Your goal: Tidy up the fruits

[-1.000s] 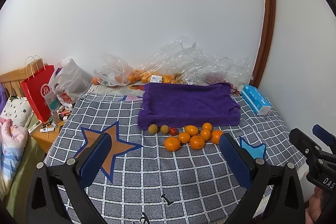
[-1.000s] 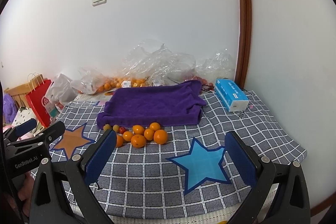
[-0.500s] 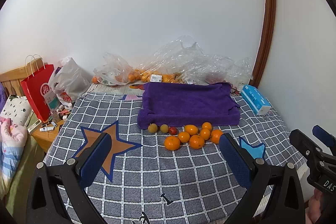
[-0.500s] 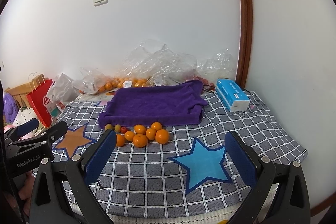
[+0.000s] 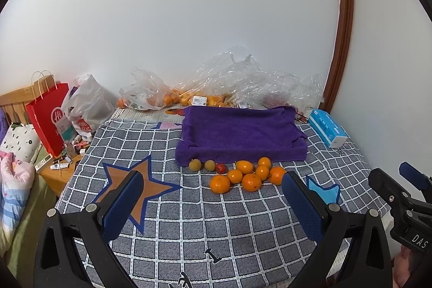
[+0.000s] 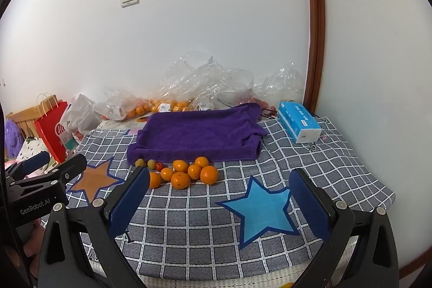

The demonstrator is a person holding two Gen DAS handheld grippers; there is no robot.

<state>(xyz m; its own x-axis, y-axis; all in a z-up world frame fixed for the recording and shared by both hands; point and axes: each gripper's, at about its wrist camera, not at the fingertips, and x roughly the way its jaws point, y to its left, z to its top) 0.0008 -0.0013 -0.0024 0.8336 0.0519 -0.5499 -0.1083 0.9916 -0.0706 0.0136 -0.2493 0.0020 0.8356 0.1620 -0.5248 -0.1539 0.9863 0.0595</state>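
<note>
left wrist: oranges [image 5: 189, 99] inside plastic bag [image 5: 151, 93]

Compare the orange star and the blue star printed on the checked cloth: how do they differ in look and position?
The orange star is orange-brown, while the blue star is light blue. The orange star lies on the left, nearer the red paper bag; the blue star lies on the right, on the side of the blue tissue pack. In the right wrist view the blue star shows whole, the orange star is partly hidden by the left gripper. Both have dark blue outlines and nothing resting on them.

oranges [image 5: 244, 176] orange | towel [image 5: 240, 135] purple | cloth [image 5: 216, 228] grey (white grid)
</note>
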